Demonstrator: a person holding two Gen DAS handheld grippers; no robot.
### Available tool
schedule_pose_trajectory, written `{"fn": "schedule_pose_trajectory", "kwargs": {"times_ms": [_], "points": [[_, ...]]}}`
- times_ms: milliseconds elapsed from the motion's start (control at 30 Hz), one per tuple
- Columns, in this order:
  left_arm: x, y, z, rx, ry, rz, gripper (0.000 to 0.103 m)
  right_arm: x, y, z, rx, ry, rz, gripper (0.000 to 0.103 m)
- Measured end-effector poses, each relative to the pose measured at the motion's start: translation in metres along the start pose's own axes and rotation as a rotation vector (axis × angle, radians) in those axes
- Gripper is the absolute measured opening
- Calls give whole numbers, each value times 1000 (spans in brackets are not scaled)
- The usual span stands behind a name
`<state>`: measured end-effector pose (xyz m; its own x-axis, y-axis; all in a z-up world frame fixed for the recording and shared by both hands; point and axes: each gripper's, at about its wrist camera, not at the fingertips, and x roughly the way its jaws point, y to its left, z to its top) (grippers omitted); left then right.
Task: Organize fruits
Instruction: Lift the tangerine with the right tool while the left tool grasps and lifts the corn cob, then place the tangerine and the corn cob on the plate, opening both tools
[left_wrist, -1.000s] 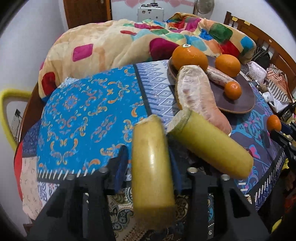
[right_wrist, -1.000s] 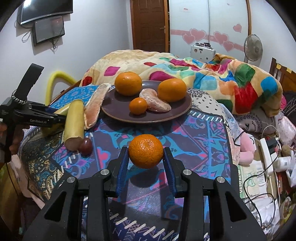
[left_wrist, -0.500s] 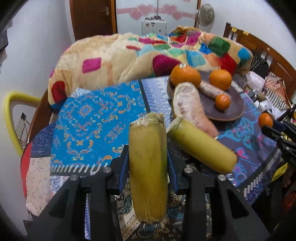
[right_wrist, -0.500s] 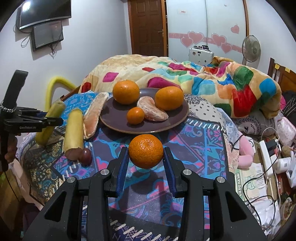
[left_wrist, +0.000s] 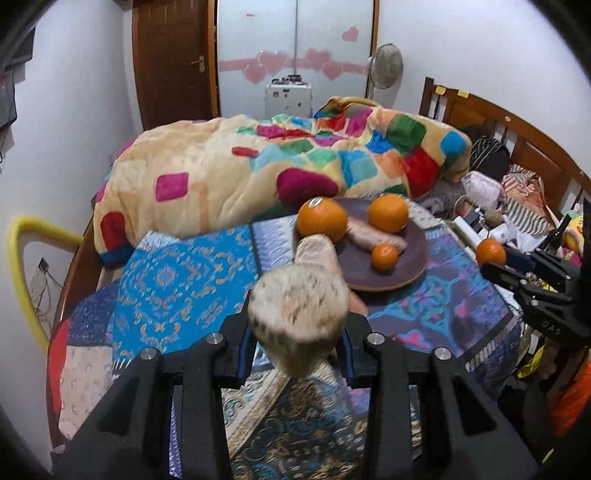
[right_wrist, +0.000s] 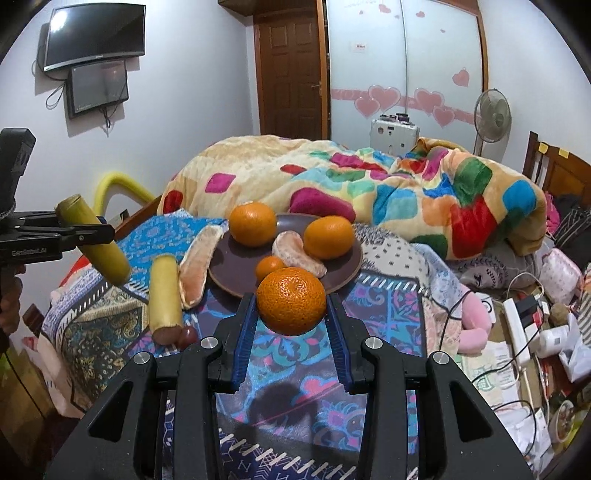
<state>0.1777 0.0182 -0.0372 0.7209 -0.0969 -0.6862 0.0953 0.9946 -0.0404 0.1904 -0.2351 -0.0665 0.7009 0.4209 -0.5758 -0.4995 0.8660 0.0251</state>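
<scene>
My left gripper (left_wrist: 297, 334) is shut on a yellow-green sugarcane piece (left_wrist: 298, 317), held above the cloth with its cut end facing the camera; it shows tilted in the right wrist view (right_wrist: 94, 245). My right gripper (right_wrist: 291, 325) is shut on a mandarin (right_wrist: 291, 301), held above the cloth just in front of the brown plate (right_wrist: 343, 275). The plate holds two big oranges (right_wrist: 253, 223) (right_wrist: 328, 236), a small mandarin (right_wrist: 269, 266) and a peeled pomelo segment (right_wrist: 295, 249). A second sugarcane piece (right_wrist: 164, 295) and a larger pomelo segment (right_wrist: 197, 264) lie left of the plate.
A dark grape (right_wrist: 187, 336) lies by the near end of the lying sugarcane. A colourful quilt (right_wrist: 369, 184) is heaped behind the plate. Cables, a power strip (right_wrist: 517, 328) and clutter fill the right side. A yellow tube (left_wrist: 22, 266) stands at the left.
My left gripper has lifted the sugarcane off the cloth and tipped it so its end points at the camera. My right gripper has carried the mandarin higher and closer to the plate.
</scene>
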Motion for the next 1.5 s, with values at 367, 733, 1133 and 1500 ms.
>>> {"fn": "schedule_pose_trajectory", "kwargs": {"times_ms": [367,733,1133,1500], "points": [[18,-38,26,53,-25,-65,37,5,-13,13,10,-31,-13,34],[60,-64,46,90,11,-80,36,27,-29,17,18,-19,-23,34],[118,-76,62,160,129,-51,36,69,-39,27,-46,66,-57,35],[153,-72,78,118,159,-75,36,105,-47,27,-52,150,-30,35]]}}
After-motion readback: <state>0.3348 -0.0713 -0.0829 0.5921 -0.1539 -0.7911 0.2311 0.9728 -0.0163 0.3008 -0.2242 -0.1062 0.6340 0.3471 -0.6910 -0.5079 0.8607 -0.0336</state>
